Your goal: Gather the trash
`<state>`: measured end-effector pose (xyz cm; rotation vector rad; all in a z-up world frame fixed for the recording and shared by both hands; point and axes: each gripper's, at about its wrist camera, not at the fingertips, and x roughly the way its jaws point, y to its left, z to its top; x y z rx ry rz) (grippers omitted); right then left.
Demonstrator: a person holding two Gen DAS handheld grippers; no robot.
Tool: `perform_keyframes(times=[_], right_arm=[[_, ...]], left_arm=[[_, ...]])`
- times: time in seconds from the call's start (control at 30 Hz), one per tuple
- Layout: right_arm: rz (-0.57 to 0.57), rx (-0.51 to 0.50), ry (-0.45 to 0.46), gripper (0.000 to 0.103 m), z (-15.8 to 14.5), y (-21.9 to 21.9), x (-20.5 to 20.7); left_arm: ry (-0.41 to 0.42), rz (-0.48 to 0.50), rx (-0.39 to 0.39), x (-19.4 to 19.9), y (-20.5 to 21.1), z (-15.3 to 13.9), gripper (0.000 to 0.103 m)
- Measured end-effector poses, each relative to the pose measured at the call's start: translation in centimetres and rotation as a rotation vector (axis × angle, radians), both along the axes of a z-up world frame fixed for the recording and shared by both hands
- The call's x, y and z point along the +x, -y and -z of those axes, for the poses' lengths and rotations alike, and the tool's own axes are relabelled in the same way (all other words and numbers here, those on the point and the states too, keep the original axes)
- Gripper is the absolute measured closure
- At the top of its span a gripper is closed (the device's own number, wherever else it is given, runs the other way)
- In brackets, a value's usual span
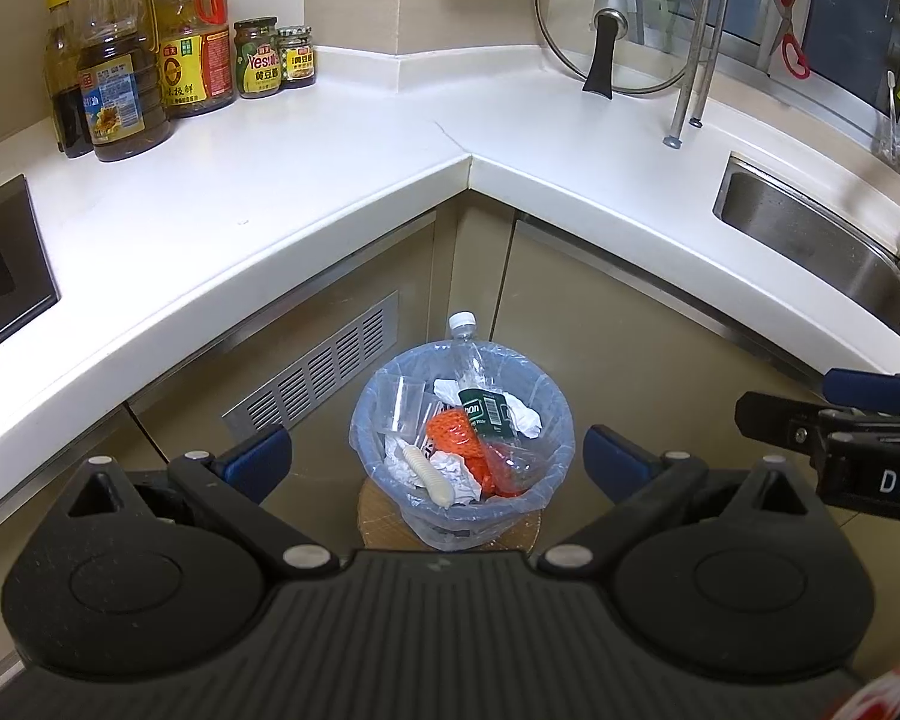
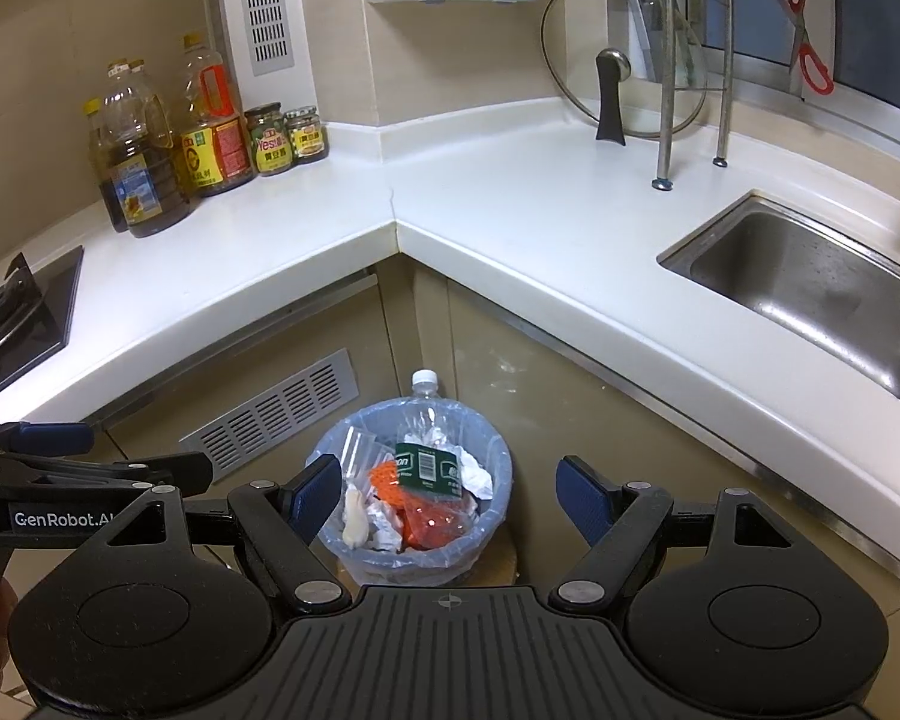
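A: Nearest, what do the grippers look like?

B: Black ribbed housings with round pivot discs. The left gripper (image 1: 438, 468) has its blue-padded fingers (image 1: 258, 461) spread wide with nothing between them. The right gripper (image 2: 447, 495) is the same: jaws apart, holding nothing.

A: And the trash?

B: Just beyond both, down on the floor in the cabinet corner, stands a small round bin (image 1: 531, 414) lined with a thin, translucent bluish bag (image 1: 366, 420). It sits on a flat tan disc (image 1: 378, 516).

A: What's in it?

B: A clear crumpled plastic bottle (image 1: 465, 354) with a white cap, poking above the far rim, its dark green label (image 1: 486, 411) showing a barcode. Beside it are orange netting (image 1: 456, 432), crumpled white paper (image 1: 525, 414), a clear plastic cup (image 1: 402, 405) and a ribbed white stick (image 1: 429, 474).

A: Farther back?

B: A smooth white L-shaped counter (image 1: 330, 168). At far left are oil bottles (image 1: 120, 78) and jars (image 1: 258, 57); at right, a steel sink (image 2: 810, 288); behind, a glass pot lid (image 1: 618, 18) leaning upright.
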<state>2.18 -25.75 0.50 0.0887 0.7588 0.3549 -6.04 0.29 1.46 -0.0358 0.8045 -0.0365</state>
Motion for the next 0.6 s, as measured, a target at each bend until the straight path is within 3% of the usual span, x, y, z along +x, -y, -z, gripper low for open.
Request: perform_keyframes(times=[0.6], right_arm=[[-0.001, -0.002, 0.001, 0.025, -0.01, -0.08, 0.01]], left_arm=[[0.002, 0.003, 0.002, 0.10, -0.05, -0.02, 0.000]])
